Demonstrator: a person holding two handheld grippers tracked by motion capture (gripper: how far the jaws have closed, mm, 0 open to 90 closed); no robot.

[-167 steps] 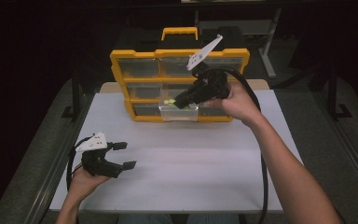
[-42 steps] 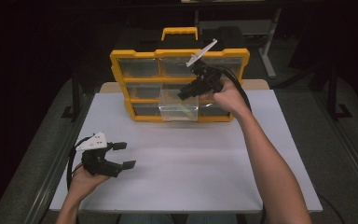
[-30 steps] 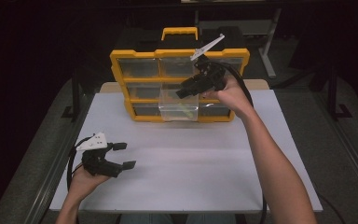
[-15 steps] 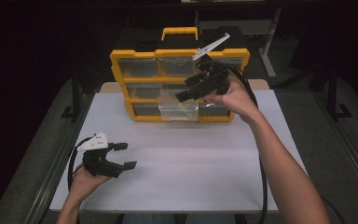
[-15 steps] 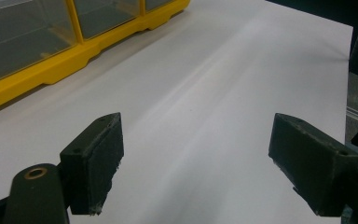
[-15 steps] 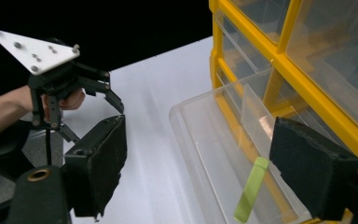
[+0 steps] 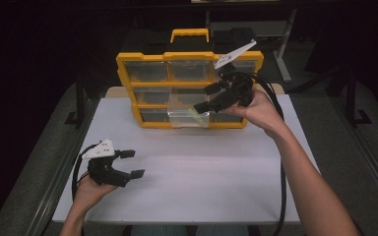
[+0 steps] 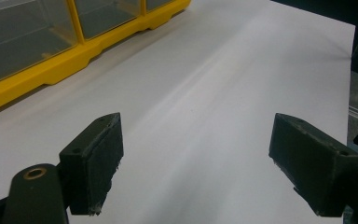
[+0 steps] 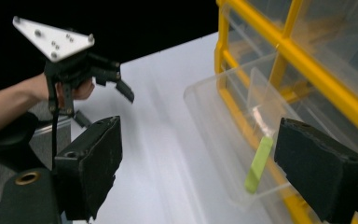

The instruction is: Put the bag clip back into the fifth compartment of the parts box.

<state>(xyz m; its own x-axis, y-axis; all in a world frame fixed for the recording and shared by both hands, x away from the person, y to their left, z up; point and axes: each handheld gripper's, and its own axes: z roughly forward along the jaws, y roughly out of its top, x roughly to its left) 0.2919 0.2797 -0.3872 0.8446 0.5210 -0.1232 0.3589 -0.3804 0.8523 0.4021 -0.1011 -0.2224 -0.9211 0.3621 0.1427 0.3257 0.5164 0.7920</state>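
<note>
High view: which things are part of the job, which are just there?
In the job:
- yellow organizer
- pulled-out clear drawer
- green piece lying in that drawer
- right gripper, jaws just opened, nothing between them

Just there:
- left gripper, open, off to the side
- white table

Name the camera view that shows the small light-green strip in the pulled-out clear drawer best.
The right gripper view: the light-green strip appears large, leaning inside the clear plastic drawer. In the high view the strip is a tiny fleck. The left gripper view offers nothing of it.
</note>
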